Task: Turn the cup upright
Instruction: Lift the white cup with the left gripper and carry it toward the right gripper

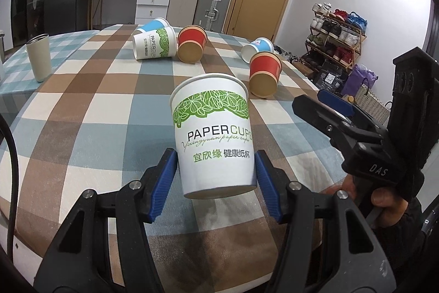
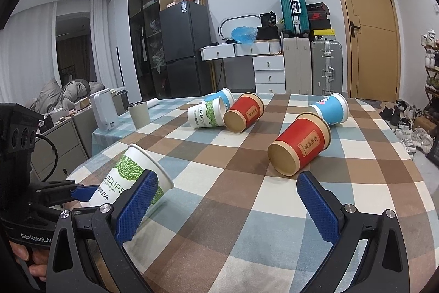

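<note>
My left gripper [image 1: 215, 177] squeezes the white cup [image 1: 214, 133], tipped just above the table [image 1: 82, 106]. I should level it, lower slowly, then let go. My right gripper [image 2: 227, 205] hangs open, empty.

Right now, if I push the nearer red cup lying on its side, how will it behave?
The nearer red cup looks like empty paper, so probably light and quick to skid on the checked tablecloth. Lying on its tapered side, it would likely roll in a curve, maybe toward the blue cup.
</note>
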